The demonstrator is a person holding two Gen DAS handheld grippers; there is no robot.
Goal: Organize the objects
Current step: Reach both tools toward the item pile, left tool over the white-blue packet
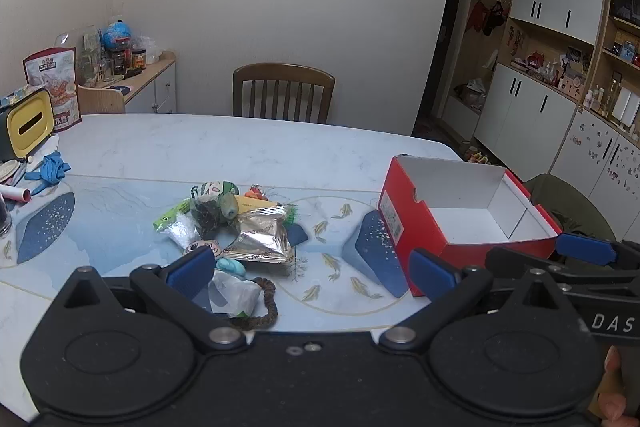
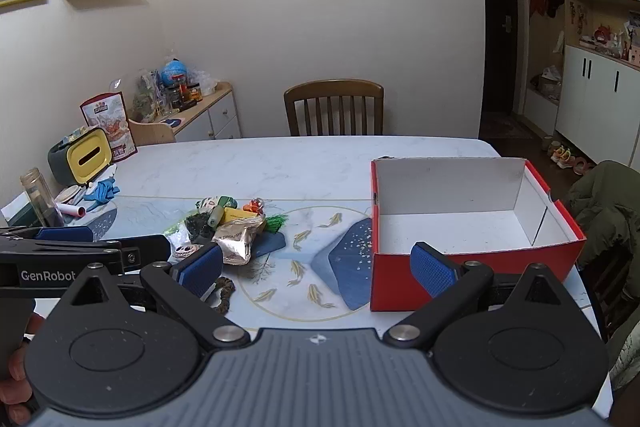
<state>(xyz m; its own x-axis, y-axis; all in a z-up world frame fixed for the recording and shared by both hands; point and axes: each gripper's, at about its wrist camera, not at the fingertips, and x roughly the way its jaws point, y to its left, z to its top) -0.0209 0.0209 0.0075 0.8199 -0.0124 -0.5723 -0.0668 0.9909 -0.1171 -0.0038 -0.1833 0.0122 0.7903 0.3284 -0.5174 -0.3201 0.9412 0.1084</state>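
Observation:
A heap of small items [image 1: 236,227] lies on the table mat: silver snack packets [image 1: 262,241], a green wrapper, a teal piece, a white wad and a brown braided cord [image 1: 268,303]. The same heap [image 2: 228,227] shows left of centre in the right wrist view. A red shoebox [image 1: 460,223] with a white, bare inside stands open to the right [image 2: 472,227]. My left gripper [image 1: 312,269] is open near the heap's front edge, holding nothing. My right gripper [image 2: 318,265] is open between heap and box, holding nothing.
A marble table [image 1: 240,147] carries a yellow tissue box [image 1: 30,125], blue gloves [image 1: 50,167], a snack bag and a clear jar [image 2: 38,195] at the left. A wooden chair [image 1: 284,93] stands behind. A green jacket [image 2: 608,203] hangs at the right.

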